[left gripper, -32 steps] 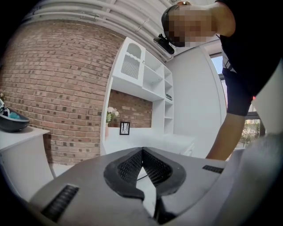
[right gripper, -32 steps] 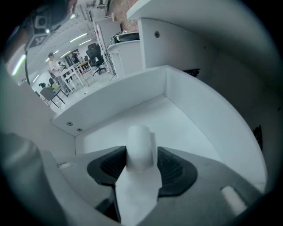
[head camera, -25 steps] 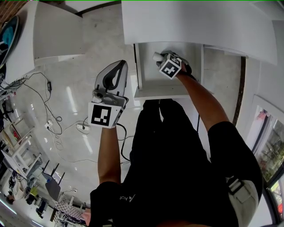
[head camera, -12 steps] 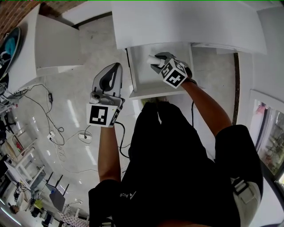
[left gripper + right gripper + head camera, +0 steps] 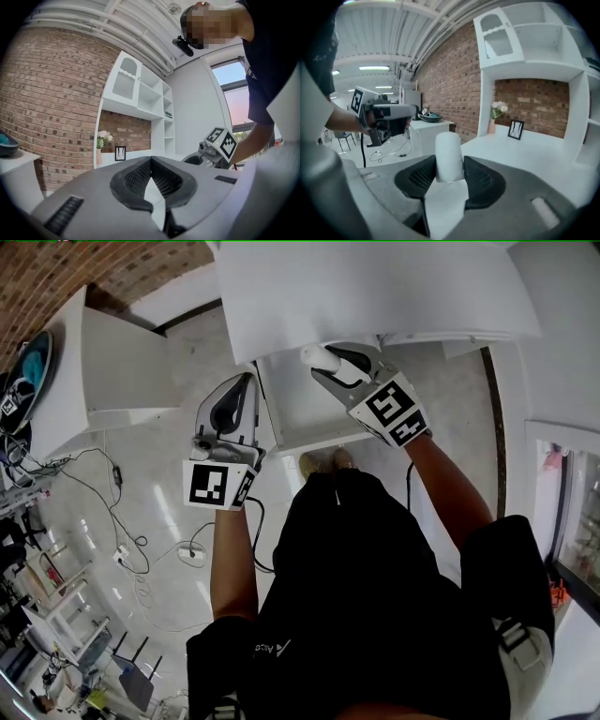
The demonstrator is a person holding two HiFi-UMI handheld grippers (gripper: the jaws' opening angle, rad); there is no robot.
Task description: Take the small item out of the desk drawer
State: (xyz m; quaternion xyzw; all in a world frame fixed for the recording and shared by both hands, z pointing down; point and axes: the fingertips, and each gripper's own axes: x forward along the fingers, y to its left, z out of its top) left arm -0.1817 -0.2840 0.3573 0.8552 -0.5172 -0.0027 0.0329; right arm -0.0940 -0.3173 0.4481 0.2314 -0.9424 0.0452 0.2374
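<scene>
My right gripper [image 5: 330,362] is shut on a small white cylinder [image 5: 317,356], held upright above the back of the open white drawer [image 5: 281,418], level with the desk top's [image 5: 375,287] front edge. In the right gripper view the cylinder [image 5: 449,157] stands between the two black pads, which press on its sides. My left gripper [image 5: 244,382] hangs just left of the drawer, jaws shut with nothing in them; its tips [image 5: 151,160] meet in the left gripper view.
A white side cabinet [image 5: 122,362] stands left of the drawer. Cables [image 5: 122,521] and a power strip [image 5: 192,554] lie on the pale floor. A vase of flowers [image 5: 497,115] and a small frame [image 5: 515,129] sit on the desk by the brick wall.
My right gripper has lifted the white cylinder up out of the drawer toward the desk's edge. The left gripper has kept its place beside the drawer.
</scene>
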